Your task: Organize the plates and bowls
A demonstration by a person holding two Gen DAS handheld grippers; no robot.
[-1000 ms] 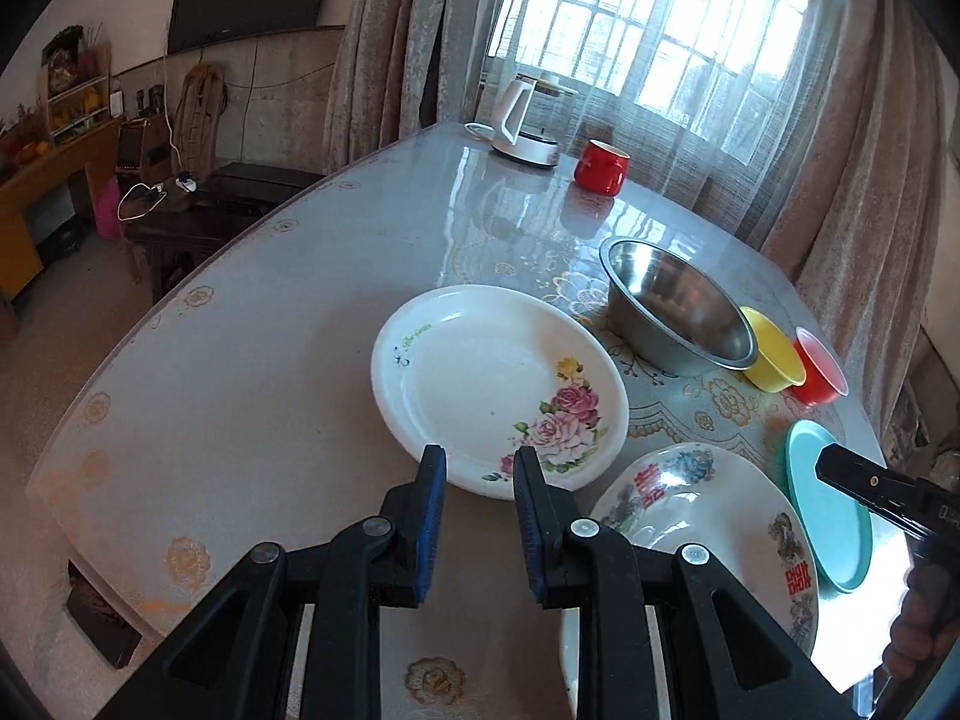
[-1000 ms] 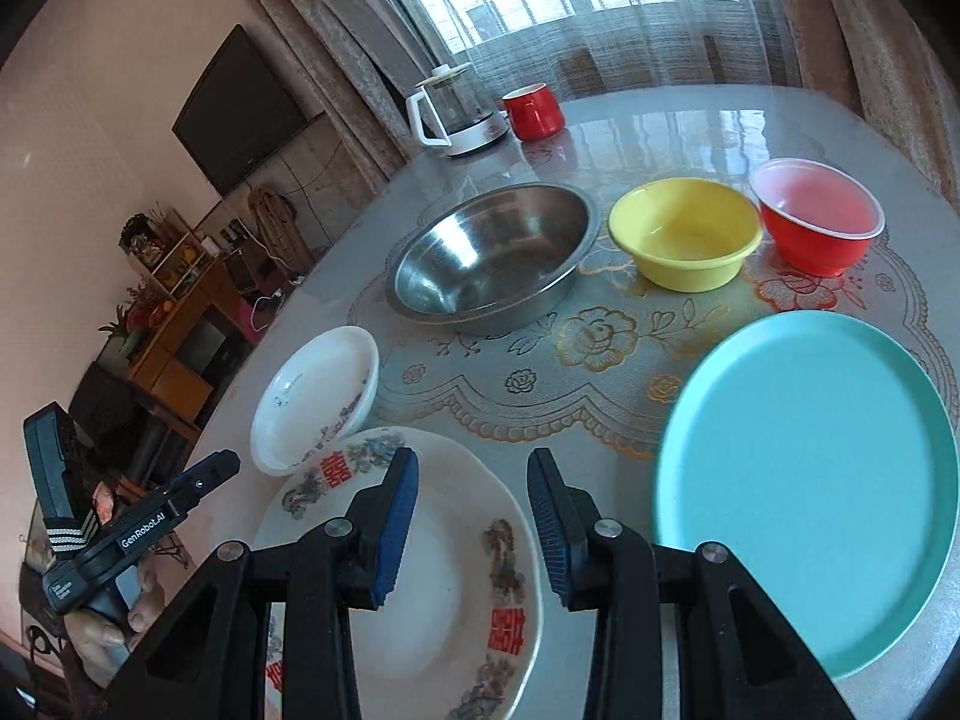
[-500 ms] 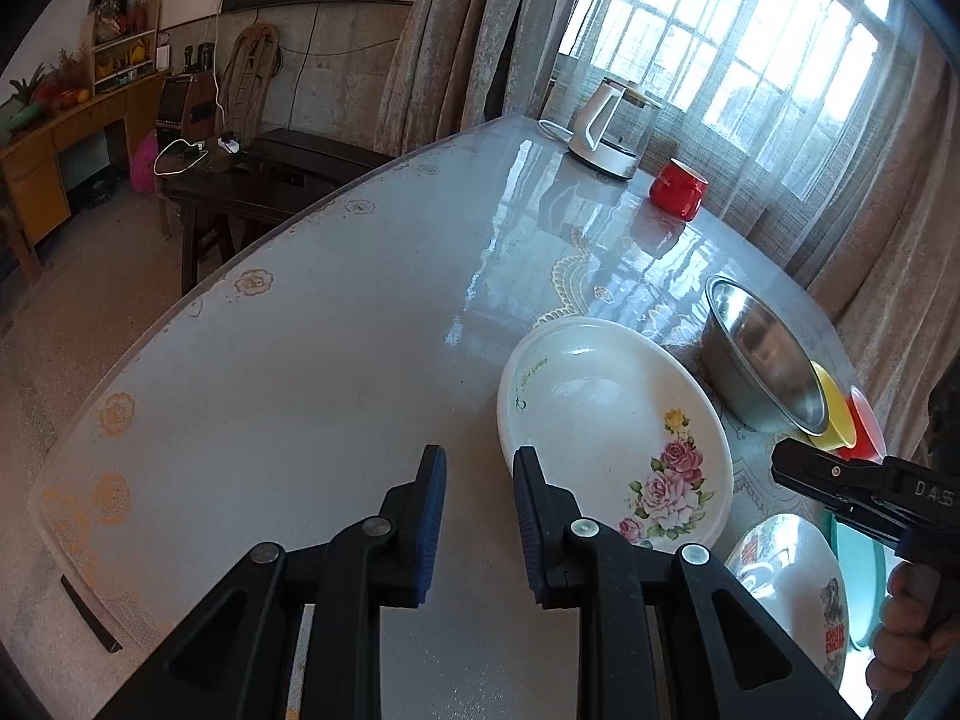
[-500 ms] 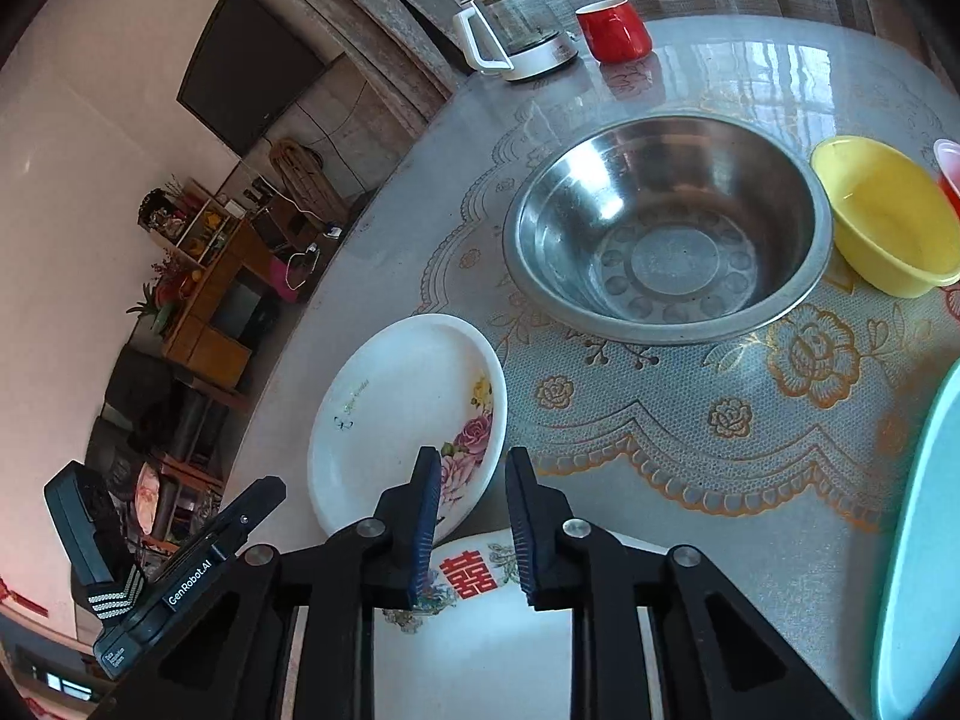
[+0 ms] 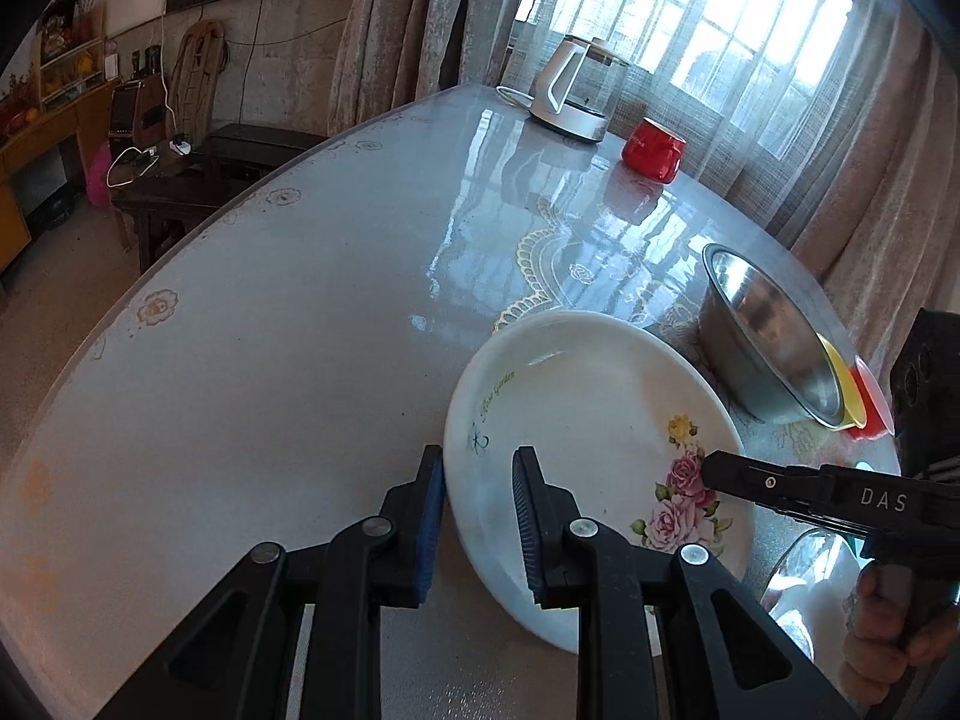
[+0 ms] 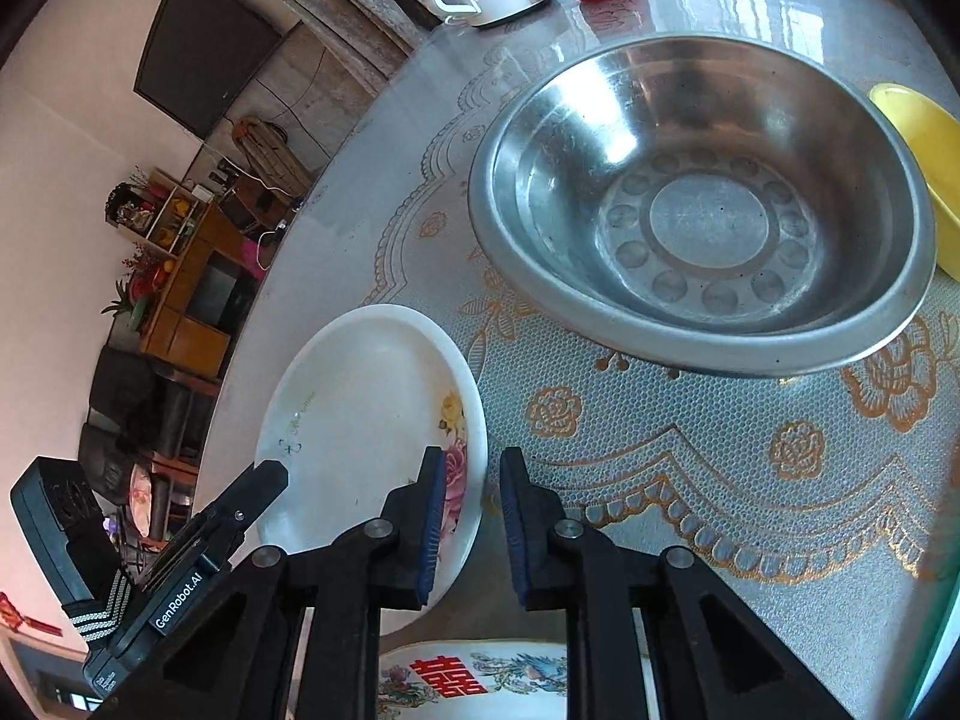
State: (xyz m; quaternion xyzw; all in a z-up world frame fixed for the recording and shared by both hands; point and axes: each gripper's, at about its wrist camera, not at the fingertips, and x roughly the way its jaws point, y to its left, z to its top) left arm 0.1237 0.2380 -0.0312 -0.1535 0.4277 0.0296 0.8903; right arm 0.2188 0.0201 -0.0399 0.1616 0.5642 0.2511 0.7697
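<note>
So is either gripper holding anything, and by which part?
Nothing clearly gripped. Both straddle opposite rims of the rose plate: the right gripper, jaws just closing, shows a gap beside the rim; for the left gripper, contact cannot be told.

We look down steeply along each gripper, close over the counter (image 5: pixel 252 324). Both views share the white plate (image 5: pixel 594 450) (image 6: pixel 366 414) and steel bowl (image 5: pixel 762 342) (image 6: pixel 702 198).

The white plate (image 5: pixel 594 438) with roses looks like glossy glazed ceramic. Beside it the big bowl (image 6: pixel 702 210) is scuffed, shiny metal. Under both, the table (image 5: pixel 270 330) carries a smooth, reflective plastic cover with gold lace-like print.
</note>
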